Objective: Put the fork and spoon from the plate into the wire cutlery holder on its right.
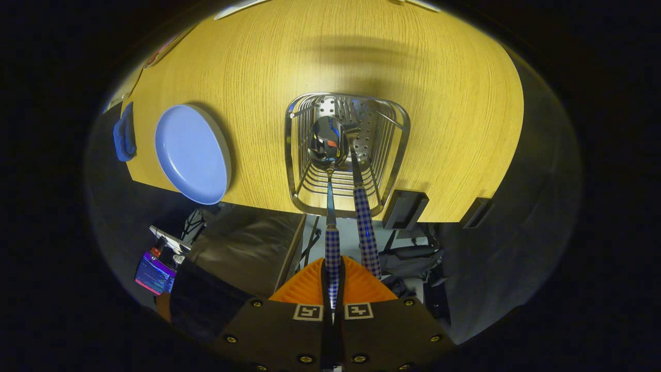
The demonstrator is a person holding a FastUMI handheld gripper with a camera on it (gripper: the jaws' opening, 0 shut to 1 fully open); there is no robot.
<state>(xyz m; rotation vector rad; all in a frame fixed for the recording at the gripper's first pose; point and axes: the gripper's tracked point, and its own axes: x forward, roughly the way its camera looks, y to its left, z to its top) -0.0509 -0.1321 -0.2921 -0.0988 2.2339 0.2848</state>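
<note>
We are pinching the spoon (pixel 329 150) by its checked handle between the gripper's (pixel 333 289) two fingers, which are pressing on it from both sides. Just beside it the fork (pixel 365 227) is already leaning in the wire cutlery holder (pixel 400 150), handle up. We are holding the spoon's bowl over the holder's mouth; to do this well, we are judging it best to lower straight, clear of the fork, before letting go. Farther left, the plate (pixel 192 153) is lying bare on the table (pixel 454 103).

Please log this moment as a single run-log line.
gripper: shut on spoon handle | spoon: bowl inside wire holder | fork: standing in holder | plate: empty
</note>
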